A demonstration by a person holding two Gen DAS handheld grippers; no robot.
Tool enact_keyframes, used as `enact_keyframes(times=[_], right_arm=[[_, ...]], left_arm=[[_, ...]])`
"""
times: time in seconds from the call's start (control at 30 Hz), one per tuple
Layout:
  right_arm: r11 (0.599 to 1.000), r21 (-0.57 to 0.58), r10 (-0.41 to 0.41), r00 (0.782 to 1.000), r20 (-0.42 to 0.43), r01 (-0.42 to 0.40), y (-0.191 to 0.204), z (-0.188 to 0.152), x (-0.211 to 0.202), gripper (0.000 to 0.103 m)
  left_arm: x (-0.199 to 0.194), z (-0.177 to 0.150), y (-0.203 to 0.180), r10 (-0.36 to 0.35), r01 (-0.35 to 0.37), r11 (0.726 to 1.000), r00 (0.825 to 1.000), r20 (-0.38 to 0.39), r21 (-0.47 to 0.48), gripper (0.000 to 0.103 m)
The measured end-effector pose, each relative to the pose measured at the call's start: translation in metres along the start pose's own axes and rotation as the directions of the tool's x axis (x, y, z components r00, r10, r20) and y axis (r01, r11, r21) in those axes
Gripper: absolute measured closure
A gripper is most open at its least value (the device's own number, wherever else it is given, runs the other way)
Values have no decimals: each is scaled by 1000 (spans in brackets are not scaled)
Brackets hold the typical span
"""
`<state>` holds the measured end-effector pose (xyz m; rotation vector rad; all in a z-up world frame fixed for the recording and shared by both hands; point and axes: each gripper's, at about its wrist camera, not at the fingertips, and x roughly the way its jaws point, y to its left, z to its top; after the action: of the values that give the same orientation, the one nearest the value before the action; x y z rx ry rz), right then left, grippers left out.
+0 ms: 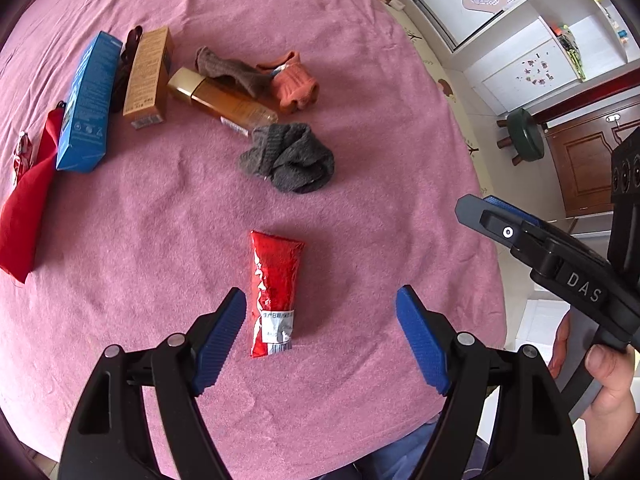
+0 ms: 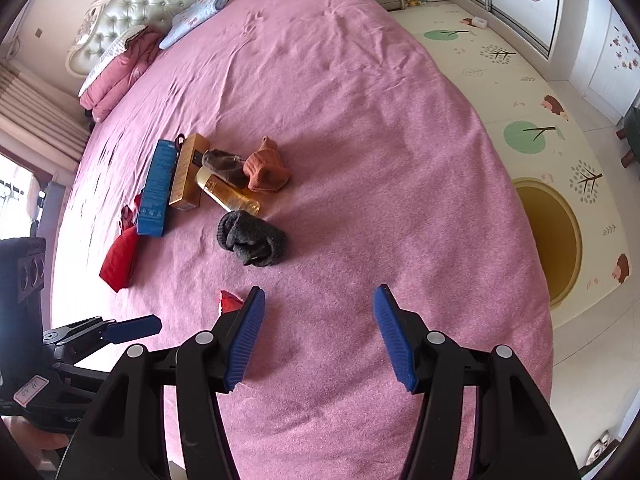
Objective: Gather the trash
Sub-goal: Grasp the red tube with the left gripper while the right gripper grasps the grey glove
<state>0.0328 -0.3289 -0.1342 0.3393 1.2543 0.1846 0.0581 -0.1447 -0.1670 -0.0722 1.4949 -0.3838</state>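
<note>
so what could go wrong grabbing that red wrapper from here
The flat crinkled red foil wrapper lies flush on the soft pink blanket, off-centre toward one finger of the open left claw; closing could pinch blanket or slide off it. The open right claw hovers close beside, so the two might bump.

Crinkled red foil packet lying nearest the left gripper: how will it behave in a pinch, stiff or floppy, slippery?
The crinkled red foil packet looks flattened and creased, so it is probably floppy and light, likely to buckle between the pads. Its glossy film may be slippery. It lies flat on the soft pink bedspread, so it is unlikely to roll, but pushing may drag the fabric. The open left gripper straddles it loosely.
</note>
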Motion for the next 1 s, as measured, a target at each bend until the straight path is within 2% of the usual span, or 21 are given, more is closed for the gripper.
enact_keyframes(times=[0.4, 0.5, 0.57, 0.7, 0.77, 1.0], right_arm=[[997, -77, 7, 998, -62, -12, 31, 0, 36, 47], [996, -83, 7, 997, -75, -13, 34, 2, 44, 47], [997, -82, 8, 997, -80, -14, 35, 4, 48, 47], [997, -77, 11, 996, -92, -18, 38, 7, 54, 47], [997, -80, 12, 995, -96, -19, 40, 8, 56, 47], [994, -103, 14, 994, -111, -26, 48, 17, 64, 47]], left_arm=[[54, -19, 28, 6, -9, 999, 999, -41, -52, 28], [68, -17, 34, 22, -24, 998, 999, -43, -50, 35], [78, -14, 38, 33, -35, 998, 998, -59, -48, 46], [90, -13, 43, 50, -54, 997, 996, -75, -54, 54], [88, -14, 44, 86, -90, 994, 994, -72, -57, 68], [57, -9, 69, 14, -14, 985, 1000, -2, -173, 71]])
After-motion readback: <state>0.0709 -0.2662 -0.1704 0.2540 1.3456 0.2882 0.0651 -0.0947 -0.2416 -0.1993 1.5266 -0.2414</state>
